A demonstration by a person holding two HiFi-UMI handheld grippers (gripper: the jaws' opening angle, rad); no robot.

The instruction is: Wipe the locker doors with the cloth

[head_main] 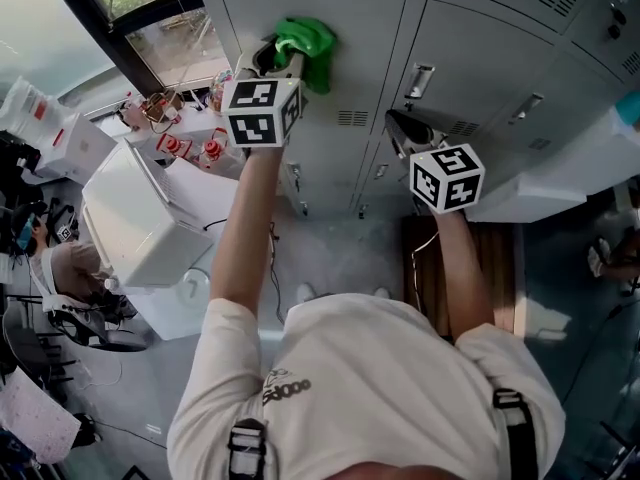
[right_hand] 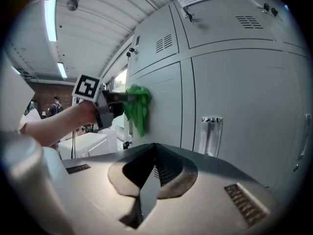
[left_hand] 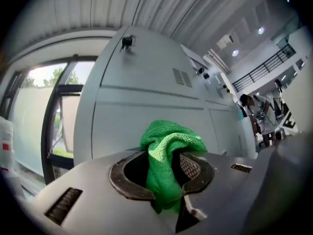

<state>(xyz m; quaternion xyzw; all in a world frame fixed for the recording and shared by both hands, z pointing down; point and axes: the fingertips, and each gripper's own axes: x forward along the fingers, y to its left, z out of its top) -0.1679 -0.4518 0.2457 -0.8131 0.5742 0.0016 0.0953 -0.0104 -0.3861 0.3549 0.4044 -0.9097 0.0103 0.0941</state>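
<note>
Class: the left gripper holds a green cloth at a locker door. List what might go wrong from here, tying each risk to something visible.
1. The green cloth is pinched only as a bunched fold in the left gripper; rubbing the locker door might drag it out.
2. The right gripper, shut and empty, hangs near a door handle and might knock it.
</note>
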